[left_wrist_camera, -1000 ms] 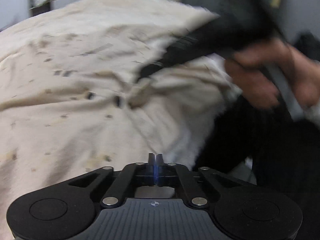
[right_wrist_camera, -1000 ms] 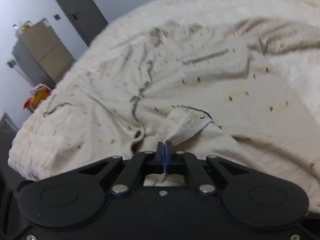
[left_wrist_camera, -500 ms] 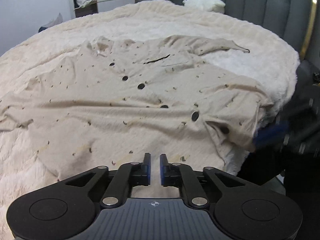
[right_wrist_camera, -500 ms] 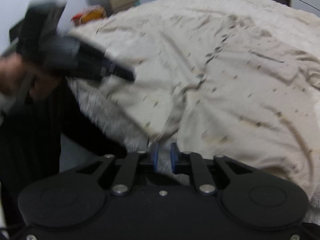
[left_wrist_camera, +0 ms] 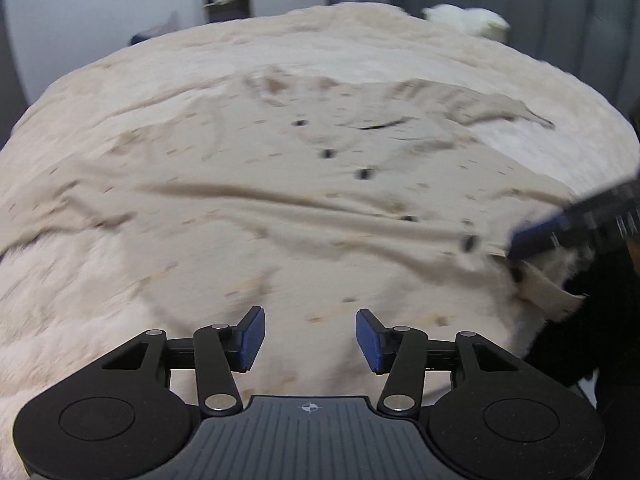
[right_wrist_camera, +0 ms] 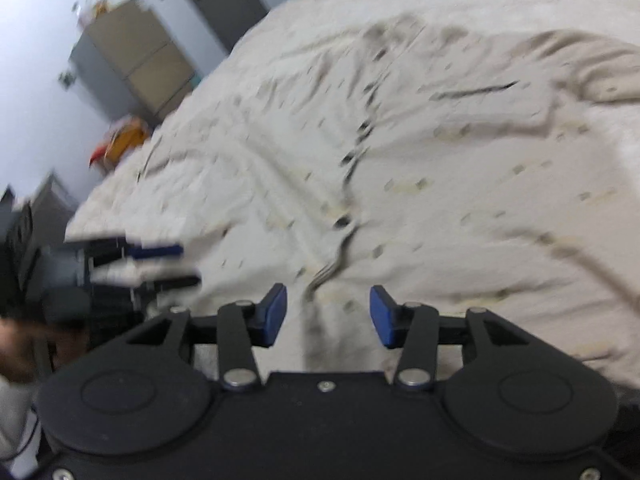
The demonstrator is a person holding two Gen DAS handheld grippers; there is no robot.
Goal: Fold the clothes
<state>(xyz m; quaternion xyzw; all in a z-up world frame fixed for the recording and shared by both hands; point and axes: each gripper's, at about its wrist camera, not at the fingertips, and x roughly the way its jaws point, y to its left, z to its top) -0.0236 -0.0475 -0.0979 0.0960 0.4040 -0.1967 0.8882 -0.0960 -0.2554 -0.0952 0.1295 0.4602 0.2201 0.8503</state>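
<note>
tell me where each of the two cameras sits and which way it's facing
Left wrist: sits on the left gripper, jaws open, looking across the beige shirt spread on the bed toward the headboard; the right gripper enters at the right edge.
Right wrist: sits on the right gripper, jaws open, looking across the shirt toward a cabinet; the left gripper shows at left.
Shared: the shirt's button line, and each sees the other gripper.
</note>
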